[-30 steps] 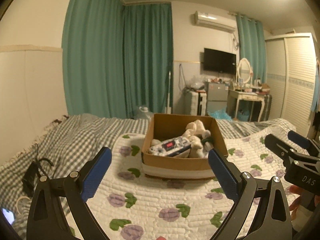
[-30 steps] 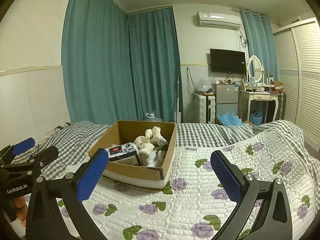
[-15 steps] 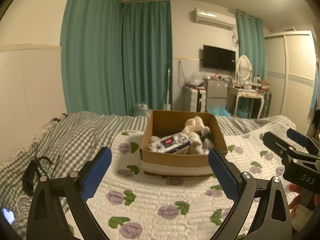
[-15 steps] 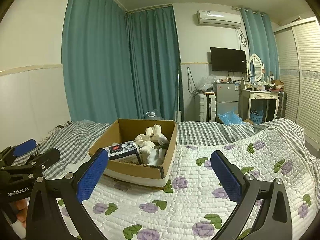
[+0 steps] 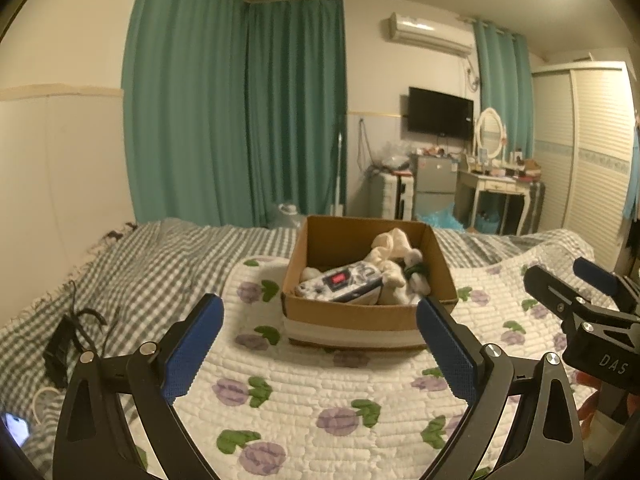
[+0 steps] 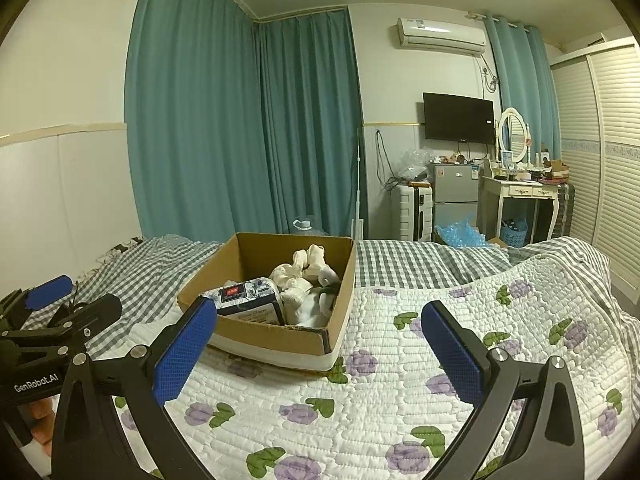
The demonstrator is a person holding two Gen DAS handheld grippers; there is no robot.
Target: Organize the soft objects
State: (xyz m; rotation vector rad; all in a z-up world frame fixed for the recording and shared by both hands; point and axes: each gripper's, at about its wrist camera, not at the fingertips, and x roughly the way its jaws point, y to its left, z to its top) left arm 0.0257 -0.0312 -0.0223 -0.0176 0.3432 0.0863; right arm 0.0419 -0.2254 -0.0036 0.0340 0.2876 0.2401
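An open cardboard box (image 5: 352, 314) (image 6: 280, 340) stands on the flowered quilt (image 5: 328, 396) (image 6: 400, 380) of the bed. It holds a cream plush toy (image 5: 390, 246) (image 6: 308, 266), other white soft pieces and a patterned pack with a red label (image 5: 340, 282) (image 6: 244, 296). My left gripper (image 5: 320, 338) is open and empty, in front of the box. My right gripper (image 6: 316, 342) is open and empty, in front of the box and to its right; it also shows at the right edge of the left wrist view (image 5: 576, 292).
A grey checked blanket (image 5: 132, 268) covers the bed's left and far side, with a black charger and cable (image 5: 64, 344) and a lit phone (image 5: 16, 428) on it. Curtains, a fridge (image 6: 452, 196) and a dressing table (image 6: 520, 196) stand beyond the bed.
Both grippers have risen and drawn back a little from the box. Both stay open and empty. The box and its contents have not moved.
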